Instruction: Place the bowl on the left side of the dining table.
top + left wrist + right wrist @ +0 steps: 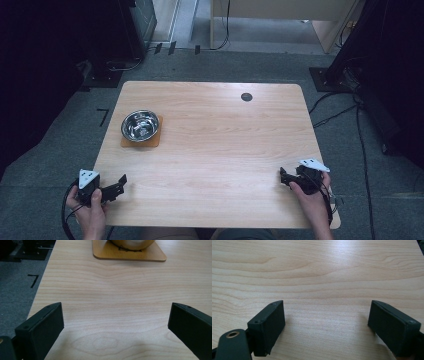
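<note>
On the table (210, 150), both grippers rest empty, fingers apart.

A round, shiny steel bowl (140, 125) stands upright and empty on a square, thin wooden coaster (152, 141), well ahead of the left tongs (118, 184) and far from the right tongs (284, 177).

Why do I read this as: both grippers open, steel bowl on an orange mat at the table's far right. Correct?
One error: the bowl and its mat are on the table's left side, ahead of the left gripper, as the high view shows. The rest holds: the bowl sits on the mat, and the left gripper and right gripper both have their jaws wide apart.
</note>
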The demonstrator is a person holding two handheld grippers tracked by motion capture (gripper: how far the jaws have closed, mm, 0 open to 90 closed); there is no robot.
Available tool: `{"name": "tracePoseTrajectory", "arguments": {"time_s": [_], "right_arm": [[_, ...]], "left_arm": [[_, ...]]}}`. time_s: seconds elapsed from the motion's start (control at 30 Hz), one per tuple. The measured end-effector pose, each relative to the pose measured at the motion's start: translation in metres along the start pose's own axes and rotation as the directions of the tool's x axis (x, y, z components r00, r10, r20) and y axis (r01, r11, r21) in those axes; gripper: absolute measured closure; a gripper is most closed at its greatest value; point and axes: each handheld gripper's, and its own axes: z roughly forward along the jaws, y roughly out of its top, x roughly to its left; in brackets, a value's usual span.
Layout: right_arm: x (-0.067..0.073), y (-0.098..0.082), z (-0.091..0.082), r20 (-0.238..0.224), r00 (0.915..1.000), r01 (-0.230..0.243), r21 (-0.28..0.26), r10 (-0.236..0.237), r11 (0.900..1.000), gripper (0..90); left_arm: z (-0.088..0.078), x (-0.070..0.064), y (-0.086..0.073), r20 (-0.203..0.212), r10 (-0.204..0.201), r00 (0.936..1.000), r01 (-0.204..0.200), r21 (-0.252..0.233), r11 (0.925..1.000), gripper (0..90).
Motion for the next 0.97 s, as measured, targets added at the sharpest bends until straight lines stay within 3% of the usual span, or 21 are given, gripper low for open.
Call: {"name": "tracePoseTrajectory", "arguments": {"time_s": [0.27, 0.6, 0.73, 0.87, 0.97], "right_arm": [[0.0, 0.0, 0.0, 0.0, 1.0, 0.0, 0.0, 0.0, 1.0, 13.5], [0.0, 0.0, 0.0, 0.002, 1.0, -0.002, 0.0, 0.002, 1.0, 13.5], [0.0, 0.0, 0.0, 0.002, 1.0, -0.002, 0.0, 0.002, 1.0, 13.5], [0.0, 0.0, 0.0, 0.002, 1.0, -0.002, 0.0, 0.002, 1.0, 13.5], [0.0, 0.0, 0.0, 0.002, 1.0, -0.002, 0.0, 0.002, 1.0, 13.6]], "left_arm": [[-0.005, 0.012, -0.004, -0.014, -0.001, 0.9999, 0.001, 0.018, 0.9998, 0.2], [-0.001, 0.01, -0.003, 0.002, 0.035, 0.9994, -0.035, 0.075, 0.9966, 0.2], [0.003, 0.009, -0.002, 0.007, 0.057, 0.9984, -0.057, 0.126, 0.9904, 0.2], [0.006, 0.002, -0.002, -0.02, 0.122, 0.9923, -0.117, 0.159, 0.9803, 0.2], [0.006, 0.002, -0.002, -0.02, 0.117, 0.9929, -0.113, 0.159, 0.9809, 0.2]]}}
